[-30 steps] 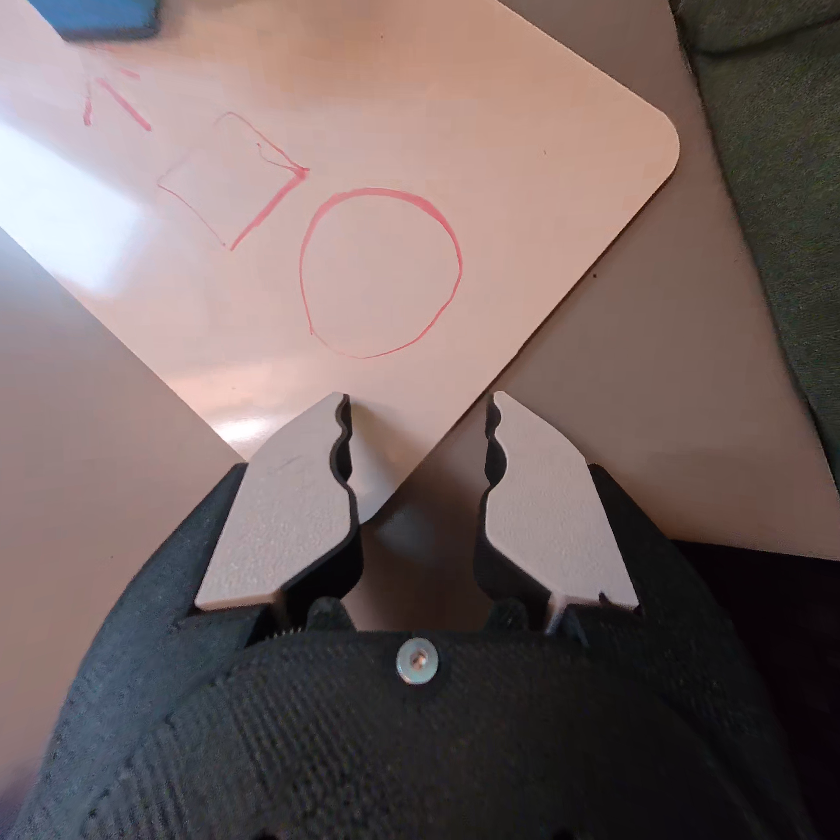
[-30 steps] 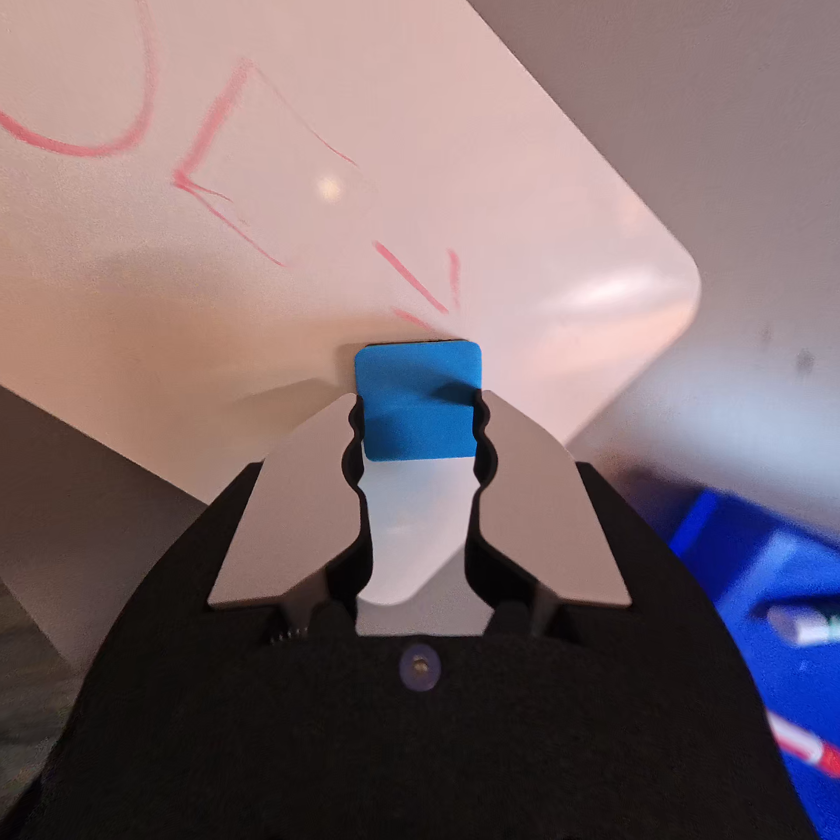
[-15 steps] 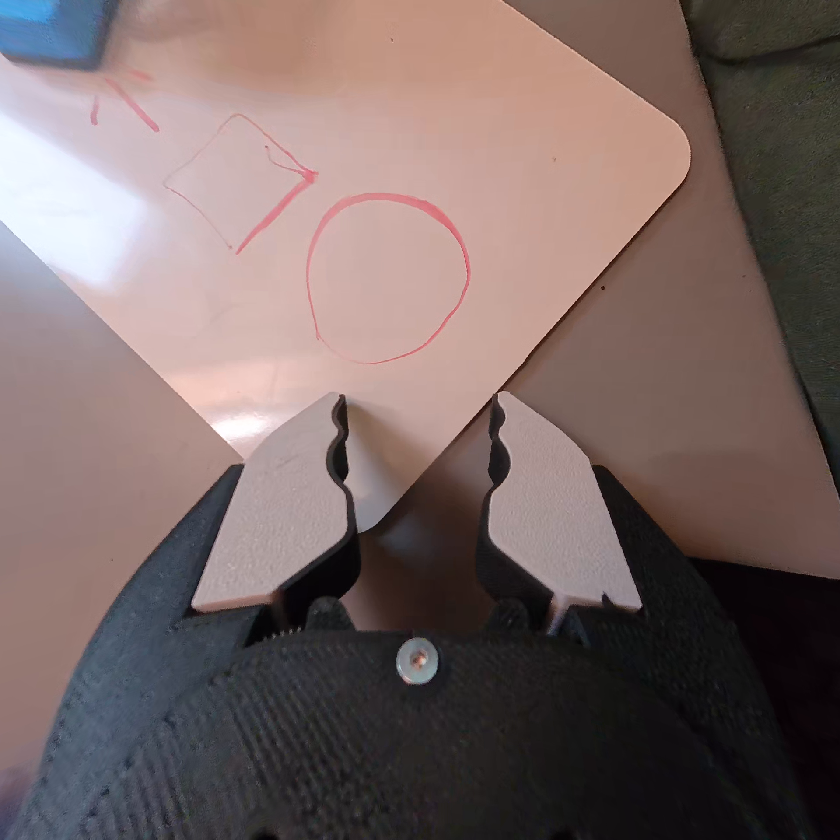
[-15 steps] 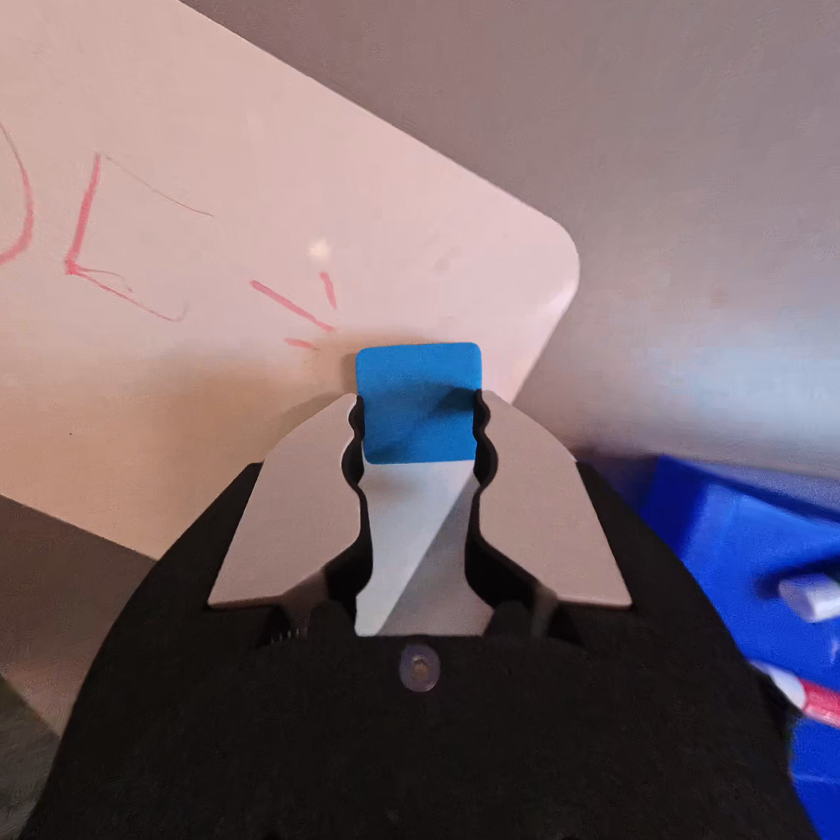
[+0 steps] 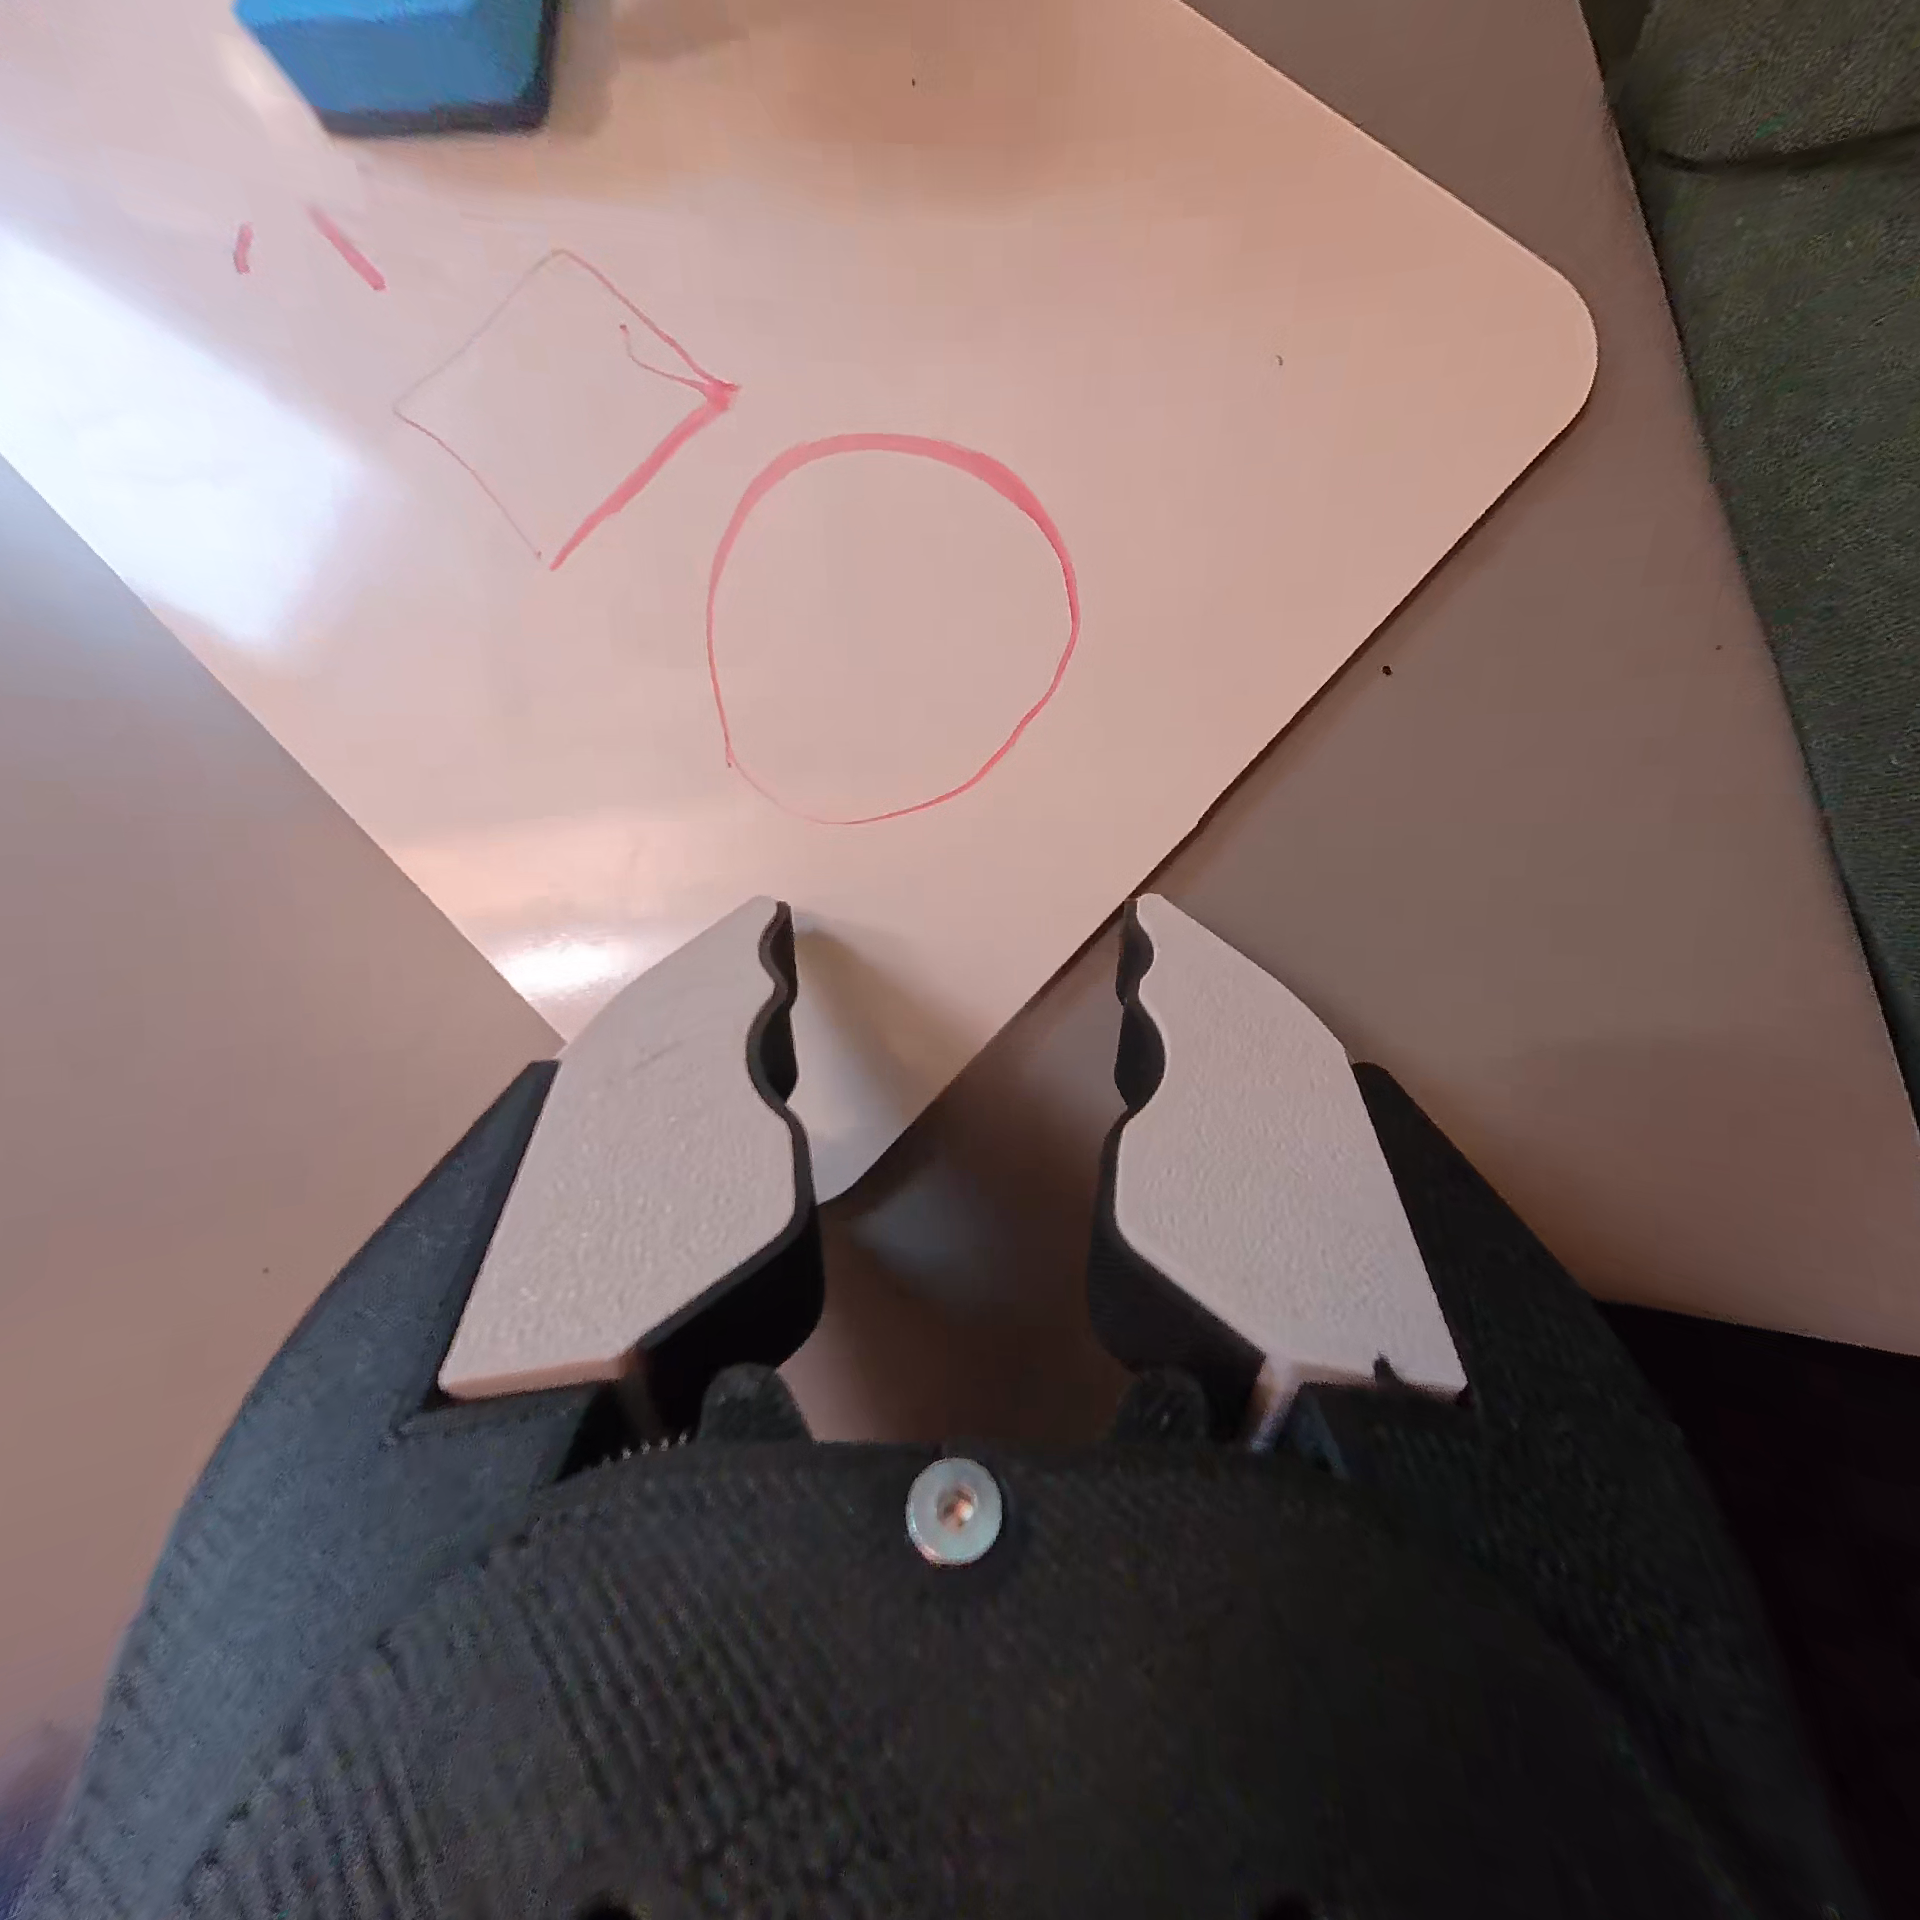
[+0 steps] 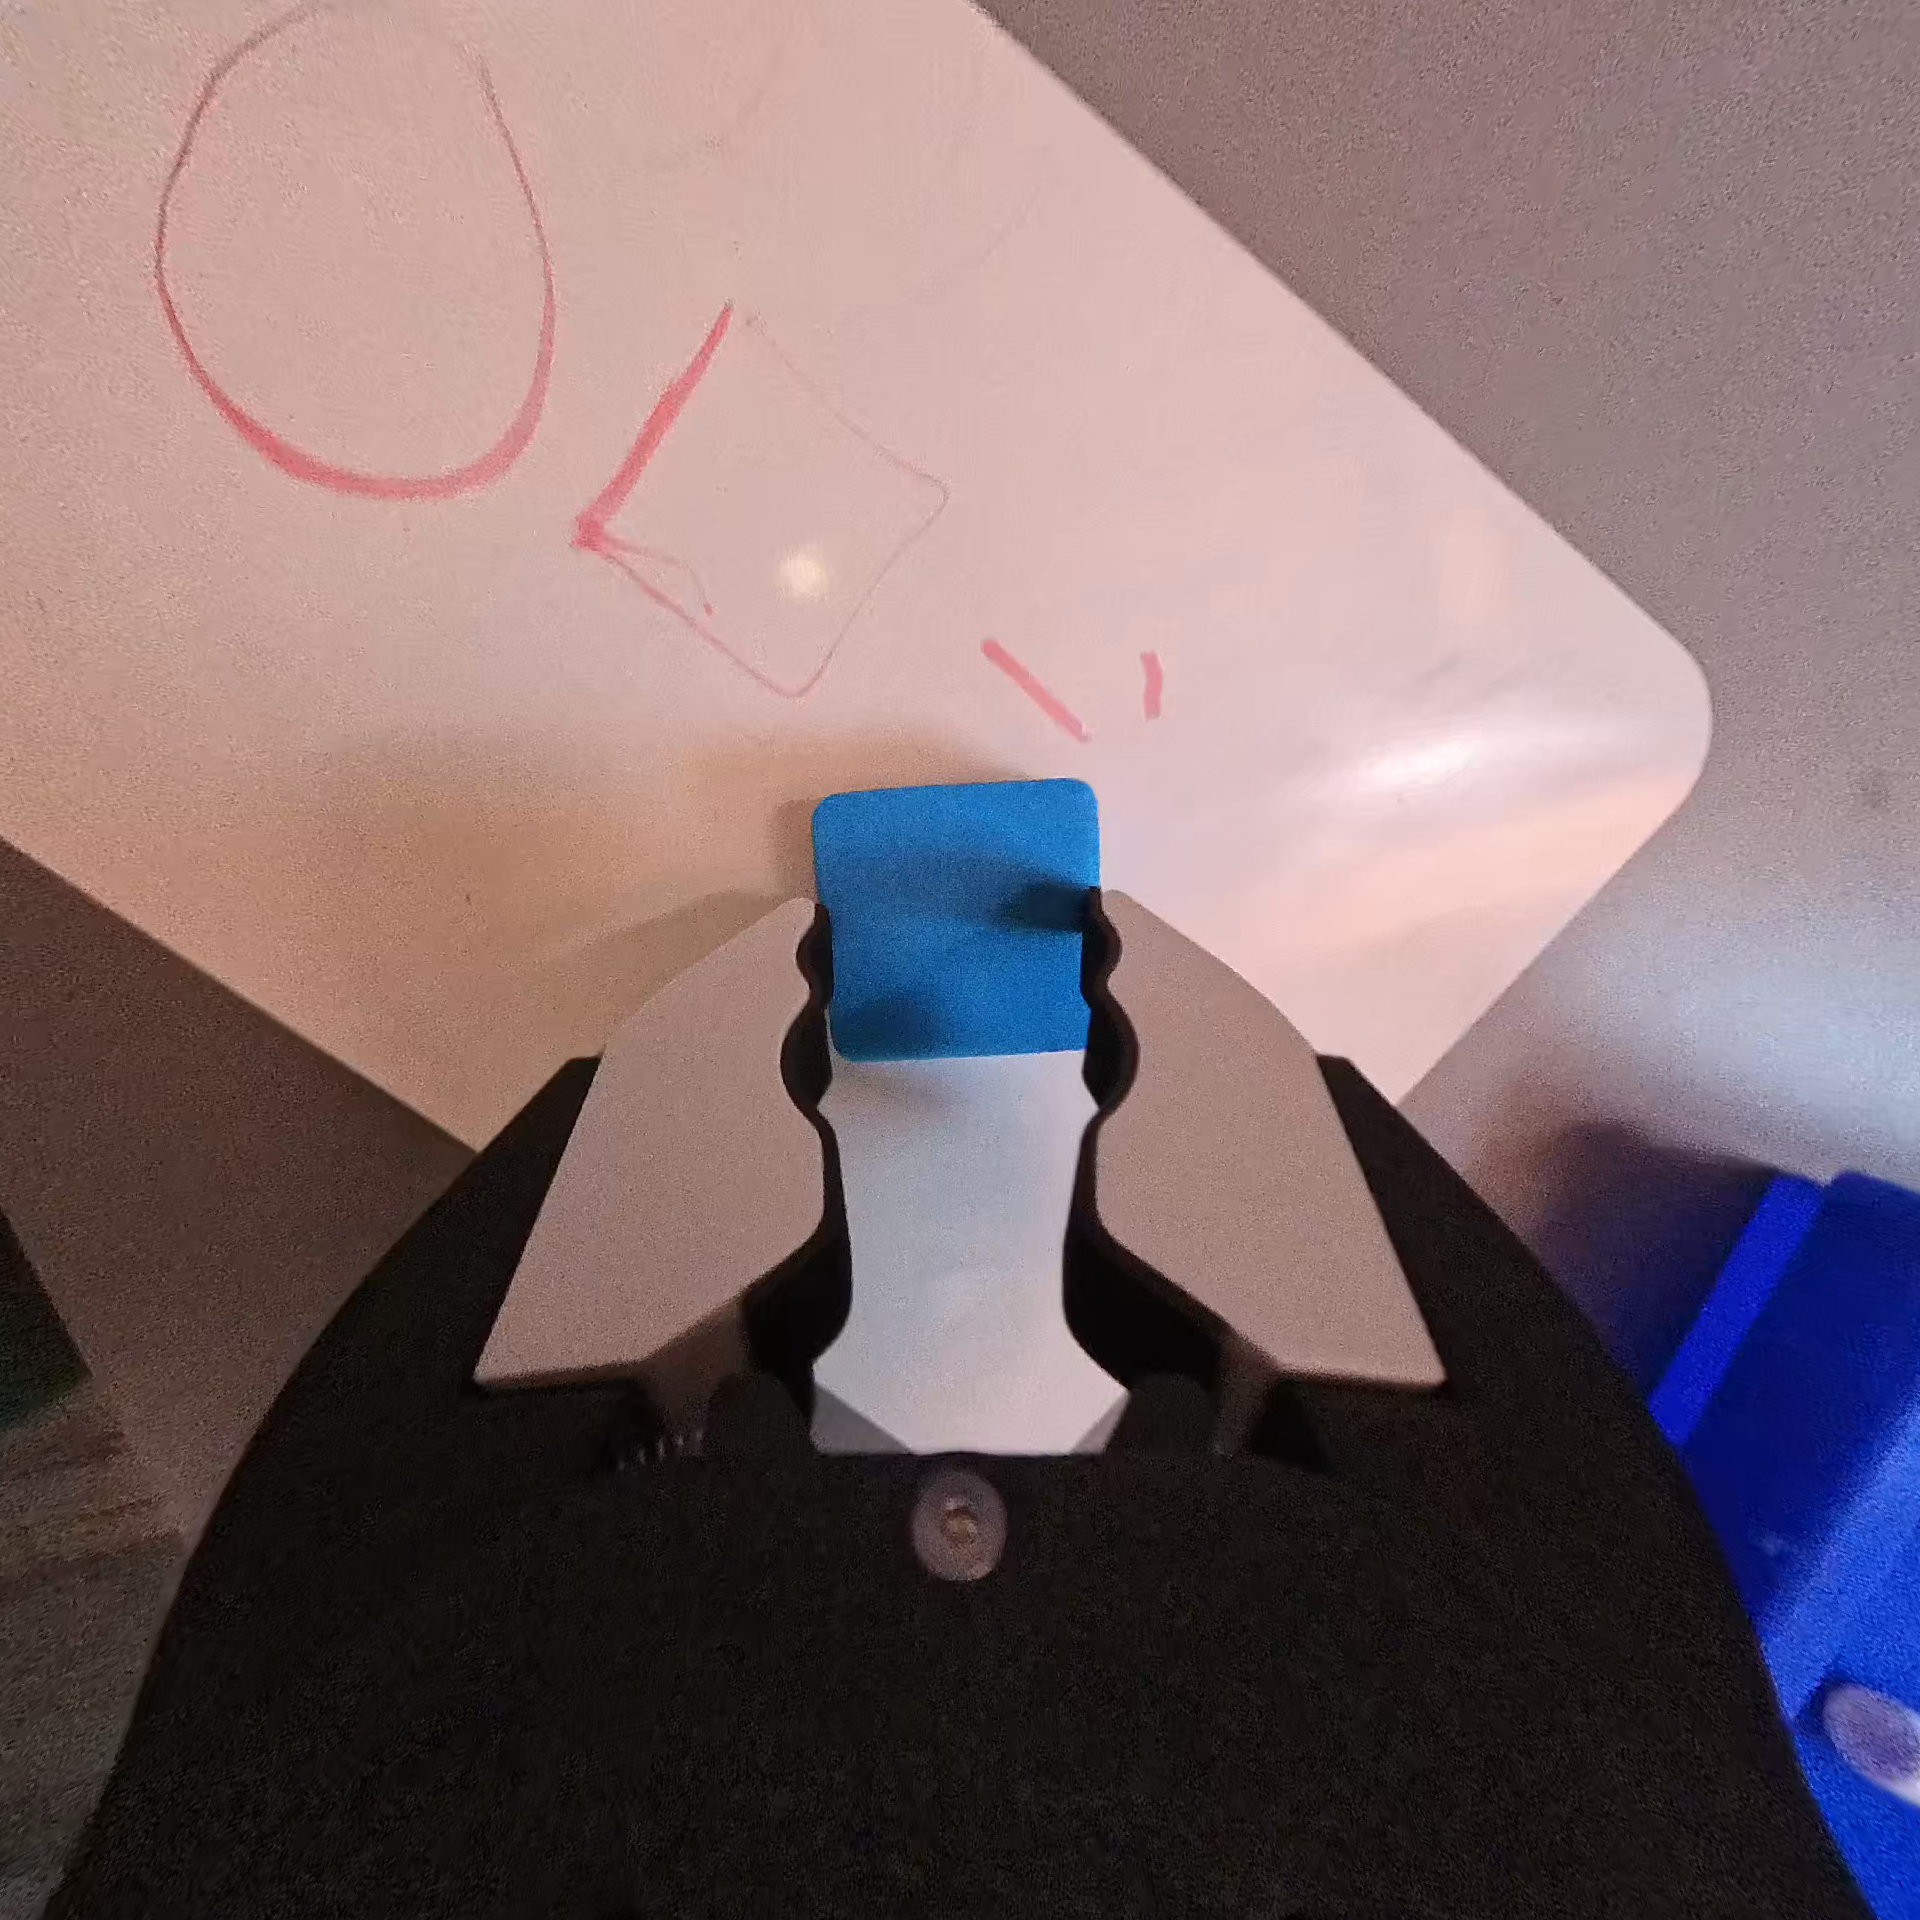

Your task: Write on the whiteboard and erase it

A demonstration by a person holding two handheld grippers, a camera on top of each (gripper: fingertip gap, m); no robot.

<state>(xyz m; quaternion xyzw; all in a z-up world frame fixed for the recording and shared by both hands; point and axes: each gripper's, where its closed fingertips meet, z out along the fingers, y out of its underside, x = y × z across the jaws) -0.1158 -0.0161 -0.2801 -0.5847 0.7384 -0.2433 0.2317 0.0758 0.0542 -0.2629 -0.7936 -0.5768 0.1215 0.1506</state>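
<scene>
A white whiteboard [image 5: 1195, 343] lies flat on a table, turned like a diamond. On it are a red circle [image 5: 894, 623], a faint red square [image 5: 561, 405] and two short red strokes [image 5: 348, 249]. My left gripper [image 5: 956, 925] is open and empty, its fingers over the board's near corner. My right gripper [image 6: 956, 904] is shut on a blue eraser [image 6: 951, 925], which rests on the board just below the two strokes [image 6: 1039, 691]. The eraser also shows at the top of the left wrist view [image 5: 405, 62]. The circle [image 6: 353, 281] and square [image 6: 769, 509] lie beyond it.
The table [image 5: 187, 935] is a plain brownish surface around the board. A dark green fabric edge [image 5: 1797, 416] runs along the right of the left wrist view. A blue bin [image 6: 1818, 1455] stands at the lower right of the right wrist view.
The right gripper has swept the eraser over the board's far corner and back toward the square; part of the strokes there is wiped away. The left gripper has stayed put.
</scene>
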